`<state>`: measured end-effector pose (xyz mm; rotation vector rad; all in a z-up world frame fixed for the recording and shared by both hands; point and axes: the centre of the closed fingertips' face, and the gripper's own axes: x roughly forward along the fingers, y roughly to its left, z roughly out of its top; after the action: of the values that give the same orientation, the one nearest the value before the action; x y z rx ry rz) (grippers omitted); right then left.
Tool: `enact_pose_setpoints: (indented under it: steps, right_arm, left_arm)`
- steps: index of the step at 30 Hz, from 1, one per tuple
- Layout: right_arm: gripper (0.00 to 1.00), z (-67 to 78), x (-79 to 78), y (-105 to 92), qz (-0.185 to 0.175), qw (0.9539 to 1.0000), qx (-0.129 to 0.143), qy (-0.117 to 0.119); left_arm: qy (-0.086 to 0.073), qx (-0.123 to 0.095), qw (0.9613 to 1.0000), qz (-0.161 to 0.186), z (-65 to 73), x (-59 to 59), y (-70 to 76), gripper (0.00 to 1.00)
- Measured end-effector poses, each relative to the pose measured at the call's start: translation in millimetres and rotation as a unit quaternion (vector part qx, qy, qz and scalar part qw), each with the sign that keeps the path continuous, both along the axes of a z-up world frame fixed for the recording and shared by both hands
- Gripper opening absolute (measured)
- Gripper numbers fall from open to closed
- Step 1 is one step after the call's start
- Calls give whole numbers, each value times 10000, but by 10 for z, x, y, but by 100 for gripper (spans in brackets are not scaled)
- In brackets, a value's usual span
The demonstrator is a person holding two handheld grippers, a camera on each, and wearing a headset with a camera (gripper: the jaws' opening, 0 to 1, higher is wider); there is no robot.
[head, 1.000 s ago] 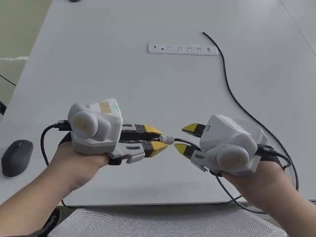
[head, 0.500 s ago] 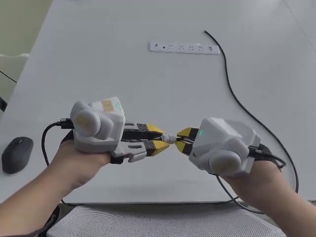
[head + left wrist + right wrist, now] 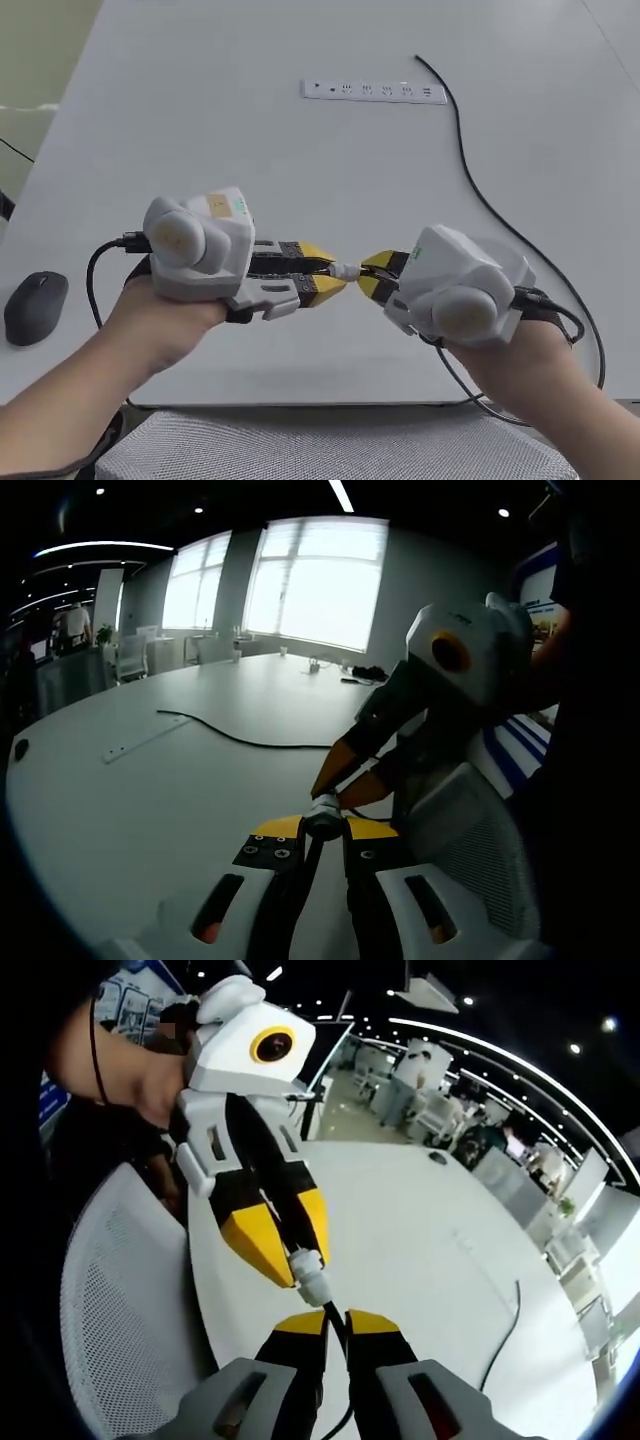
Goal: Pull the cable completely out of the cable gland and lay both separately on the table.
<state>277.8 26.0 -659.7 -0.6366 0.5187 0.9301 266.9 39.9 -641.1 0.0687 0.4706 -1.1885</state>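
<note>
Two grippers, one gland, and one cable are in play. The left gripper (image 3: 325,278) has its yellow-tipped jaws drawn narrow on the single small pale-grey plastic cable gland (image 3: 345,271). The right gripper (image 3: 372,276) faces it tip to tip, its jaws pinched close on the one thin black cable (image 3: 333,1318) just where that leaves the gland. Gland and cable are still joined. They are held in the air well nearer the person than the long white plastic power strip (image 3: 375,91), over the near edge of the white table (image 3: 250,130).

One black cord (image 3: 480,200) trails from the strip's right end. One dark oval mouse (image 3: 35,305) lies far to the strip's left and nearer the person. One grey mesh chair (image 3: 300,445) sits under the hands.

A second ago the right jaws stood wide on either side of the cable, and now they are closed. The left grip is unchanged.
</note>
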Motion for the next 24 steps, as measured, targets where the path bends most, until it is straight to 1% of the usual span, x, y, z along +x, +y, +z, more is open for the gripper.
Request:
enact_pose_setpoints:
  steps: [3, 6, 8, 11, 15, 19, 22, 24]
  right_arm:
    - [1, -11, 17, -42, -108, 9999, 82, 75]
    - [2, -47, 34, -99, -217, 9996, 99, 115]
    - [1, -82, 42, -147, -382, 9988, 155, 252]
    - [1, -128, 49, -216, -584, 9972, 273, 387]
    - [1, -171, 60, -303, -738, 9958, 293, 465]
    - [1, -250, 87, -427, -1108, 9900, 499, 721]
    - [1, -289, 110, -490, -1317, 9854, 649, 859]
    - [1, -329, 118, -537, -1509, 9802, 771, 1023]
  left_arm:
    - [9, -14, 10000, 12, 7, -3, 1, 15]
    - [2, -9, 10000, 8, 13, -6, 0, 15]
    - [-2, -6, 10000, 18, 15, -4, 0, 15]
    - [2, -4, 10000, 19, 15, -7, -2, 15]
    - [3, -6, 10000, 6, 14, -19, -13, 15]
    - [2, -9, 10000, -6, 14, -22, -25, 15]
    - [7, -34, 10000, 0, 25, -15, -32, 15]
    - [-2, -26, 10000, -6, 26, -12, -36, 15]
